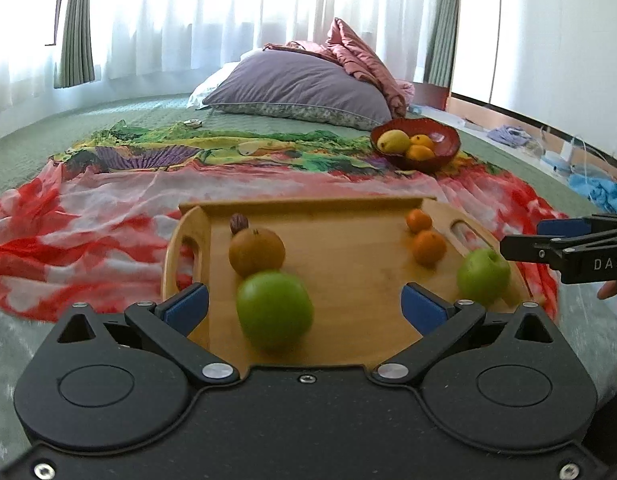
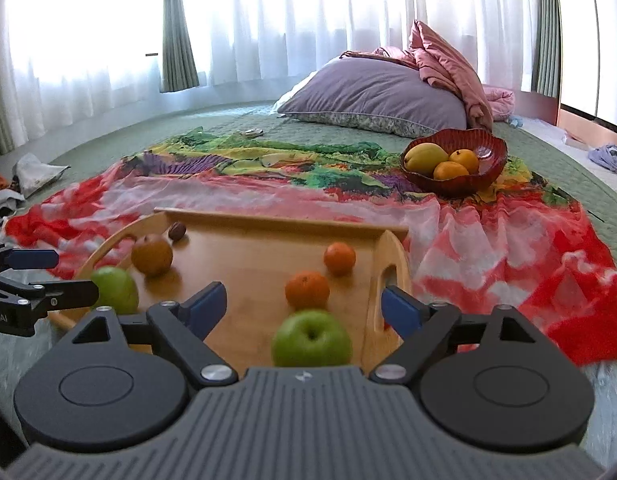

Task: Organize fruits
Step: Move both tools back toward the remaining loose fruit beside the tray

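Observation:
A wooden tray on the bed holds two green apples, a brown pear, two oranges and a small dark nut. My left gripper is open, with one green apple between its fingers, untouched. My right gripper is open over the other green apple. The pear, the oranges and the nut lie farther back. A red bowl beyond the tray holds a yellow mango and two oranges.
A colourful scarf lies spread under the tray and bowl on the green bedspread. A purple pillow and pink blanket lie behind. Clothes and clutter lie on the floor at the right.

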